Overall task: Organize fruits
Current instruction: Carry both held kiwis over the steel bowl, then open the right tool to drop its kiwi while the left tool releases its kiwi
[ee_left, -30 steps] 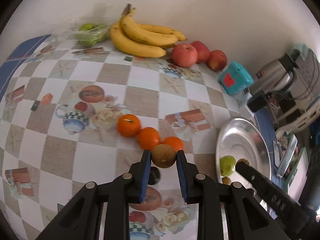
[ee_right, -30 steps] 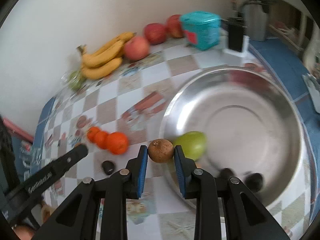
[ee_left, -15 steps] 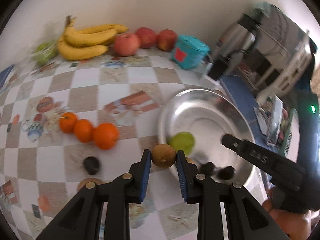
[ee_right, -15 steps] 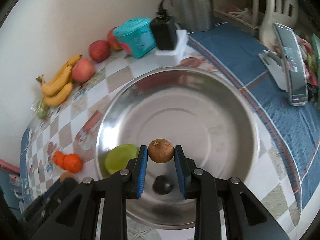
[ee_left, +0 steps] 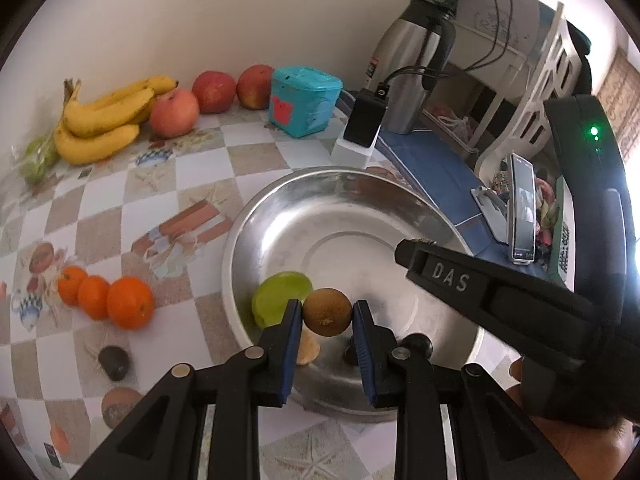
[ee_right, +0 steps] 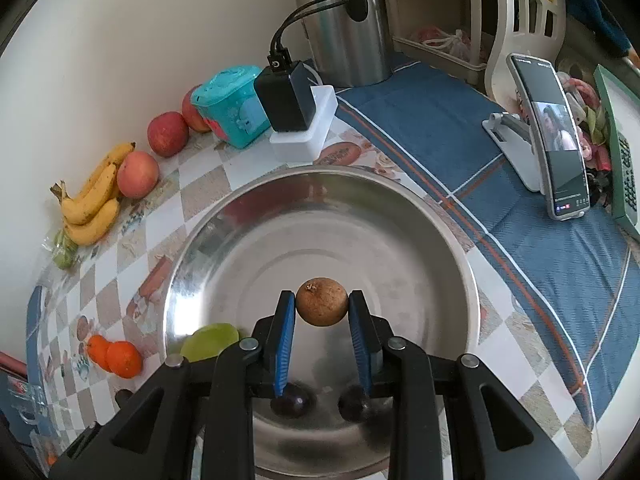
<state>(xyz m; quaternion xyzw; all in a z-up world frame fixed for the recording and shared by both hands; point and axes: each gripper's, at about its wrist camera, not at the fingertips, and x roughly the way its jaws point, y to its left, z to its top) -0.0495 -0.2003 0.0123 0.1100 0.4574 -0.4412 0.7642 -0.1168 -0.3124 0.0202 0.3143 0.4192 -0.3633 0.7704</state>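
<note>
Gripping brown fruits (ee_left: 327, 312), both tongs (ee_right: 322, 307), over bowl (ee_right: 452, 248)

Two round brown fruits, each pinched between blue pads over steel bowl (ee_right: 460, 264): one russet-green (ee_left: 327, 312), one tan with stem nub up (ee_right: 321, 307). Green fruit (ee_left: 282, 298) and two dark fruits (ee_right: 290, 402) lie in bowl. Three oranges (ee_left: 106, 302) on tablecloth, left of bowl.
</note>
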